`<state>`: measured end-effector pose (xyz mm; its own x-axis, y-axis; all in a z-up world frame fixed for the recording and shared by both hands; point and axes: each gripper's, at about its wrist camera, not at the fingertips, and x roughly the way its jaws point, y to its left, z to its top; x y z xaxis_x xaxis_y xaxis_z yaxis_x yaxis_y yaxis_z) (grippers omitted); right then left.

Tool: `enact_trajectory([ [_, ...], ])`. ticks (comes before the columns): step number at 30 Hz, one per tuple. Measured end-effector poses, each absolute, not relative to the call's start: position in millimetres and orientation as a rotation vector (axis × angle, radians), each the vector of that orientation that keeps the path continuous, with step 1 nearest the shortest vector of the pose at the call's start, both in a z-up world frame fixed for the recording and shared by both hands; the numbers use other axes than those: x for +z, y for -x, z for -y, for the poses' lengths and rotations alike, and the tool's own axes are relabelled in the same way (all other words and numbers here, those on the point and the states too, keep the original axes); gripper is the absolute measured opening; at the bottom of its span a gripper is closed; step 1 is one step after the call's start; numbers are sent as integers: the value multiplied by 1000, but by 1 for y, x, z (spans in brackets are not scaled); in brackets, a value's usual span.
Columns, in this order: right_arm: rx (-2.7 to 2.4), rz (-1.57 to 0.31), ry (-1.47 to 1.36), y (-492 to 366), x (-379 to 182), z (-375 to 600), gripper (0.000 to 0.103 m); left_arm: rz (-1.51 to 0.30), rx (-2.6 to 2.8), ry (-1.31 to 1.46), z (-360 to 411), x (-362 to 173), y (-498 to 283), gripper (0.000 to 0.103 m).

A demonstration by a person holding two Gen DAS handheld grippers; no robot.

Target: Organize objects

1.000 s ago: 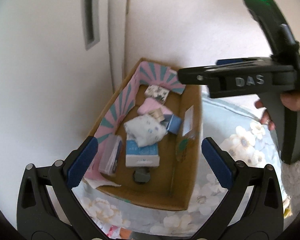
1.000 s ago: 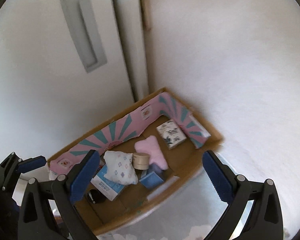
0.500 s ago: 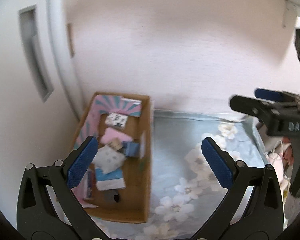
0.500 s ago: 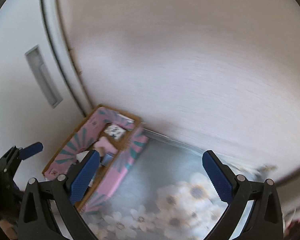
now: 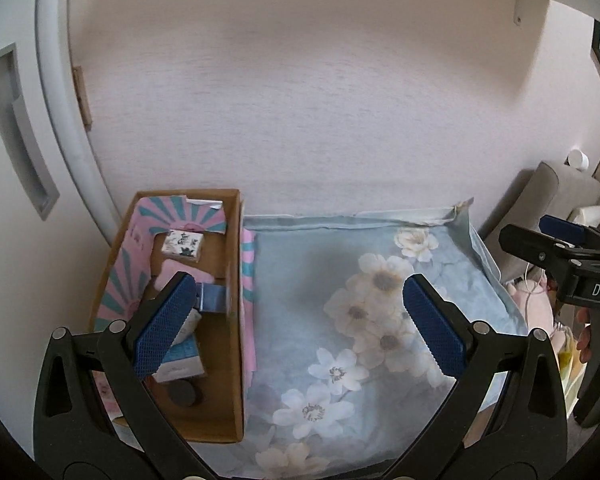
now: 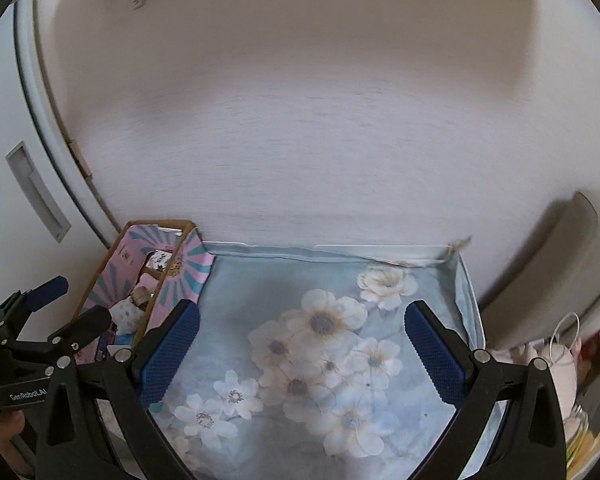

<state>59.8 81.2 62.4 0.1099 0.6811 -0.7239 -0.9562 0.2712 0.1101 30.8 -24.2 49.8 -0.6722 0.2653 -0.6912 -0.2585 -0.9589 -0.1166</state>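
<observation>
Partly hidden – box contents behind left claw; both claws apart, empty.

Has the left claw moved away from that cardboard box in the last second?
Yes. The left claw has swung right: the cardboard box, which filled the space between its fingers a second ago, now sits at the left finger, with the flowered cloth ahead.

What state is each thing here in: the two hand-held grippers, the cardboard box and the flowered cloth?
Left gripper: fingers wide open, empty.
Right gripper: fingers wide open, empty.
Cardboard box: open-topped, upright, holding several small items.
Patterned little box: lying flat inside the cardboard box.
Flowered cloth: spread flat, nothing resting on it.
</observation>
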Motion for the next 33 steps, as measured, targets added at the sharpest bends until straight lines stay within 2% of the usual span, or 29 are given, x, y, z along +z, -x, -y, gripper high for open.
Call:
enact_trajectory([
  [33, 1226, -747, 412, -63, 61, -75, 102, -16, 2635, 1043, 26, 56, -34, 103],
])
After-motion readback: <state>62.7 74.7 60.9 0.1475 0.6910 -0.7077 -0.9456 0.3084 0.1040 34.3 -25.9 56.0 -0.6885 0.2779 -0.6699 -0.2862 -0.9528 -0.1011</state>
